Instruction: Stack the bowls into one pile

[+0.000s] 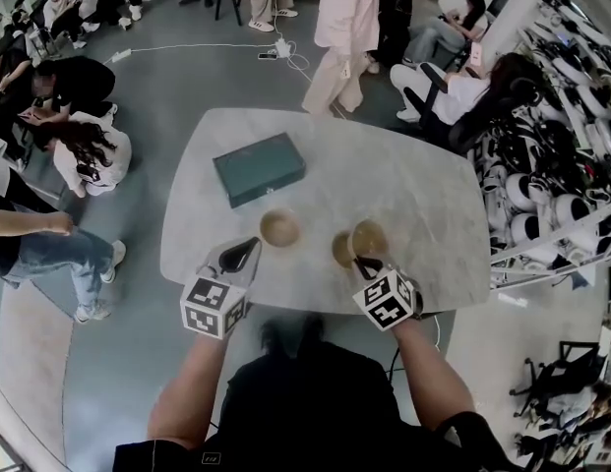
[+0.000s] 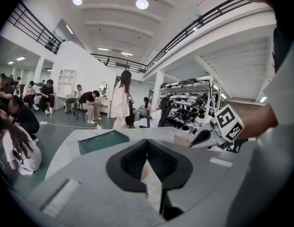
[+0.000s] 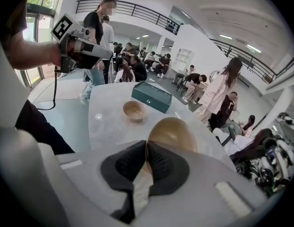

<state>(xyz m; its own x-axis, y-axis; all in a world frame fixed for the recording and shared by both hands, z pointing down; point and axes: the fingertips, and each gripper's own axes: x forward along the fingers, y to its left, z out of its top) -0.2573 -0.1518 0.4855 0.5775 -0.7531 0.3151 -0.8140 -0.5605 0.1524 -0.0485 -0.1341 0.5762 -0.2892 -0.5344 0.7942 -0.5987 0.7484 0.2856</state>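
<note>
Now both forearms reach forward over the near edge of the table (image 1: 413, 180). The left gripper (image 1: 242, 254) points almost level, jaws pressed together on nothing. The right gripper (image 1: 364, 262) tips steeply down, jaws pinching the rim of a tilted bowl (image 3: 173, 132). A second bowl (image 1: 279, 228) sits upright near the box (image 1: 258, 168). By the right gripper, the head view shows 2 overlapping brown rounds; I cannot tell them apart.

Tan bowls (image 1: 279, 228); dark teal box (image 1: 258, 168); pale grey table (image 1: 403, 185).
</note>
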